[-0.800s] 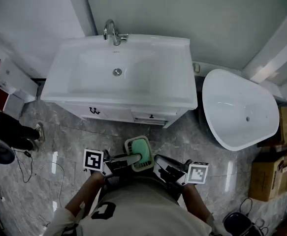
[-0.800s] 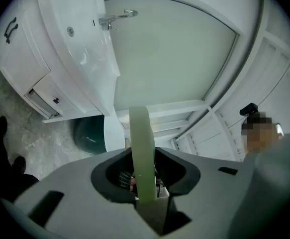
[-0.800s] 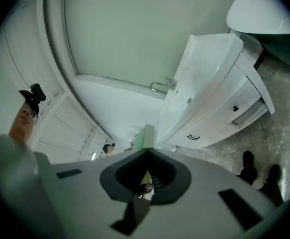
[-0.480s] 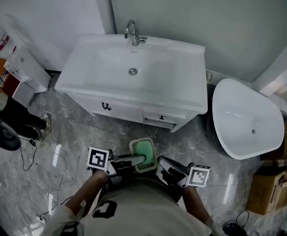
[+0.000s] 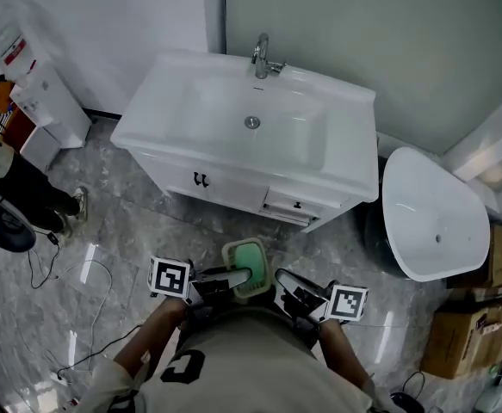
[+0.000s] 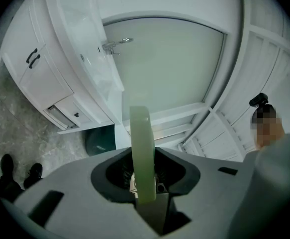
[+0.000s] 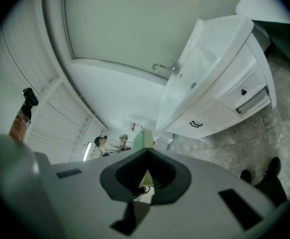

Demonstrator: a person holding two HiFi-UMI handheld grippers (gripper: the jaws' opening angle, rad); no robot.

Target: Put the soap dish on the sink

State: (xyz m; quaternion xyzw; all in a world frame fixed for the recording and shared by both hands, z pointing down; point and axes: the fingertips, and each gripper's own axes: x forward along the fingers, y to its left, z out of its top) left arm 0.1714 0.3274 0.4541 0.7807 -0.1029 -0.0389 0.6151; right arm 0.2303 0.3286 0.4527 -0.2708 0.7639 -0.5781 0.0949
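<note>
The soap dish is clamped edge-on in the left gripper, lower centre, for carriage to the sink above; the right gripper is closed, empty, alongside.

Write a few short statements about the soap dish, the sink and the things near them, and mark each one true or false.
1. The soap dish already rests on the sink. False: it is held over the floor in front of the cabinet.
2. The left gripper has its jaws closed on the soap dish's edge. True.
3. The faucet stands at the sink's far edge, by the wall. True.
4. A bar of soap lies in the sink. False: only the drain shows there.
5. The white tub stands to the left of the sink. False: it stands to the right.
</note>
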